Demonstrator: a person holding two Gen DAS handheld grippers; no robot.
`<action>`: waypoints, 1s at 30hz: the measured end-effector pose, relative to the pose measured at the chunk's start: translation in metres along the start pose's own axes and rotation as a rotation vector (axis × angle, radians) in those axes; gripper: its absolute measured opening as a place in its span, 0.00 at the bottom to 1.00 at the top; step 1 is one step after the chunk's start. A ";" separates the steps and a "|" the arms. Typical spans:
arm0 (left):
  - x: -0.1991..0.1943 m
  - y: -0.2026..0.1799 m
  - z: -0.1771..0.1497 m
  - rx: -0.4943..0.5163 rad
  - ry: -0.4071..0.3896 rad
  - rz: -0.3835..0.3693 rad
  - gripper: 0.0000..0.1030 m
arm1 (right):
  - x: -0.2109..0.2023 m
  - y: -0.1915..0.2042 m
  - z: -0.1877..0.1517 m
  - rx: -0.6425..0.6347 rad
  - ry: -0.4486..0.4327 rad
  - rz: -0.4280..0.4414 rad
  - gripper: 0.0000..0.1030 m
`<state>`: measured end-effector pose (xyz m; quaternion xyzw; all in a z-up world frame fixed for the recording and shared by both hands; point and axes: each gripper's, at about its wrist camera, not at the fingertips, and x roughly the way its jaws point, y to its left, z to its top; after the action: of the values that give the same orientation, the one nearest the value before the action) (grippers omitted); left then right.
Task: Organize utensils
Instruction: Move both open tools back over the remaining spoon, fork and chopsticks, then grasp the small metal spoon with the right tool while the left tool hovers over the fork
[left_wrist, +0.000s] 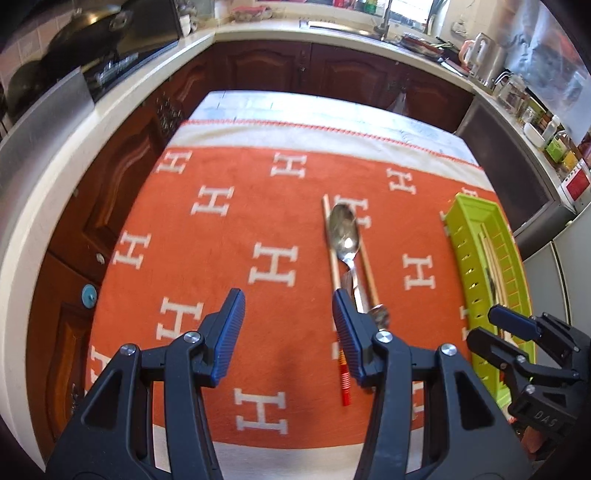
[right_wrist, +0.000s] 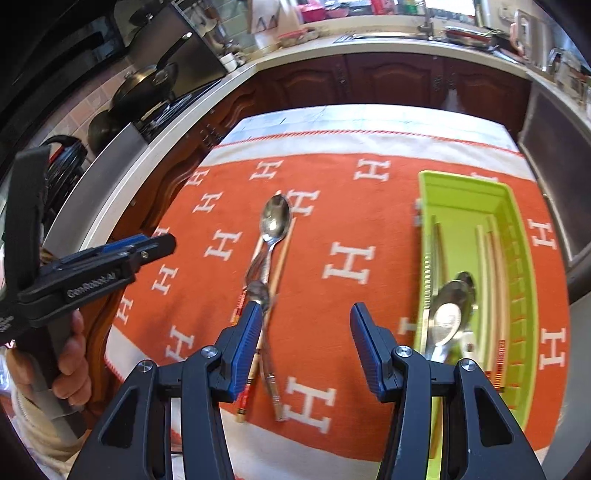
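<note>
With both the left gripper (left_wrist: 288, 328) and right gripper (right_wrist: 303, 347) half open and empty, we have a spoon and chopsticks in the green tray (right_wrist: 517, 258) at right, while a spoon (right_wrist: 275, 221), chopsticks (left_wrist: 334, 266) and another utensil remain on the cloth.

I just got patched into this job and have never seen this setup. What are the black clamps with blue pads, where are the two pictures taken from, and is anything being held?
They are hand-held claws, one in each of a person's hands; no robot arm. Each picture comes from a camera on a claw, looking along its fingers. The left claw and right claw both stand open with nothing between the pads. On the orange cloth lie a spoon, a second spoon partly under it, and chopsticks. At the right sits a green tray already holding a spoon and more chopsticks.
</note>
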<state>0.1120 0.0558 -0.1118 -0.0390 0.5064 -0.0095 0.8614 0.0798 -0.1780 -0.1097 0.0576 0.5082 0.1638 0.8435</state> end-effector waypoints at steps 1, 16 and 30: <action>0.005 0.005 -0.003 -0.008 0.010 -0.011 0.45 | 0.004 0.004 0.001 -0.006 0.007 0.003 0.49; 0.057 0.009 -0.033 0.000 0.122 -0.137 0.45 | 0.071 0.031 0.003 -0.092 0.100 0.036 0.41; 0.069 -0.008 -0.036 0.053 0.145 -0.162 0.45 | 0.115 0.022 -0.011 -0.074 0.190 0.091 0.09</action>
<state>0.1143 0.0420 -0.1888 -0.0564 0.5621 -0.0953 0.8196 0.1147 -0.1192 -0.2055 0.0335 0.5763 0.2254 0.7848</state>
